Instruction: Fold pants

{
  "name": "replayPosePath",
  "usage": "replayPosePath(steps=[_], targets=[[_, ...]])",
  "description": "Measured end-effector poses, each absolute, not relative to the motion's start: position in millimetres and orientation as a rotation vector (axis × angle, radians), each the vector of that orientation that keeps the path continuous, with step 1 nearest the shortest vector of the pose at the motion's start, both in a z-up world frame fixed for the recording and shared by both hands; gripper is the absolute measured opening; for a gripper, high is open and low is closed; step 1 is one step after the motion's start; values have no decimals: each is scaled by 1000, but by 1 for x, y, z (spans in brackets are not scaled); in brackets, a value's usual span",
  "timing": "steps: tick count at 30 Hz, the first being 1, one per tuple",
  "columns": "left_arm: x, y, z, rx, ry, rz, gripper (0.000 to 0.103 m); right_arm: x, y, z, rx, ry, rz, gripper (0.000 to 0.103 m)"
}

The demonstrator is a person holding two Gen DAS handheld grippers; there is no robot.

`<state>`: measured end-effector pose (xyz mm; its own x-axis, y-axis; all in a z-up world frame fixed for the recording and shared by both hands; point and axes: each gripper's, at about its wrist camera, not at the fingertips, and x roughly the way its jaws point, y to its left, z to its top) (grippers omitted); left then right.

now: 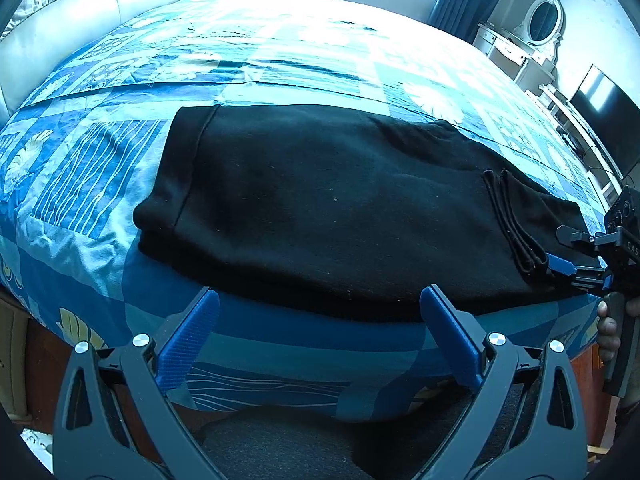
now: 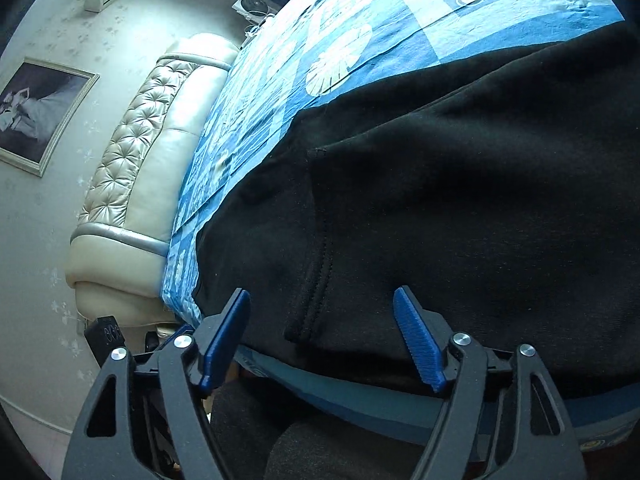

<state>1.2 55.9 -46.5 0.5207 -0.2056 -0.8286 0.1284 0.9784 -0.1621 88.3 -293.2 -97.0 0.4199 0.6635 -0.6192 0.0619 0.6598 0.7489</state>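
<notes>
Black pants (image 1: 320,208) lie folded lengthwise across the near edge of the bed, waistband at the left, leg cuffs (image 1: 516,228) at the right. My left gripper (image 1: 320,296) is open and empty, just short of the pants' near edge. My right gripper (image 2: 322,296) is open, its fingers either side of the stacked cuff hems (image 2: 312,280), not closed on them. In the left wrist view the right gripper (image 1: 568,252) sits at the cuffs on the far right.
The bed carries a blue patterned bedspread (image 1: 120,160) with a padded cream headboard (image 2: 144,152) at one end. A dresser with an oval mirror (image 1: 540,20) and a dark TV (image 1: 604,112) stand along the right wall.
</notes>
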Motion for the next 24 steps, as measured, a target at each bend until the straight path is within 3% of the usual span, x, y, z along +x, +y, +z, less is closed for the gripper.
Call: replayPosePath(steps=[4,15,24], targets=[[11,72,-37,-113,987,-257,100,89,-288,-96,758,1086,434,84],[134,164,-41,-263,919,-449,100,88,-291,-98,775,1076,451,84],[216,173,-83,-324,1058,-695,100,89,-296,-102,809,1069,456,85]])
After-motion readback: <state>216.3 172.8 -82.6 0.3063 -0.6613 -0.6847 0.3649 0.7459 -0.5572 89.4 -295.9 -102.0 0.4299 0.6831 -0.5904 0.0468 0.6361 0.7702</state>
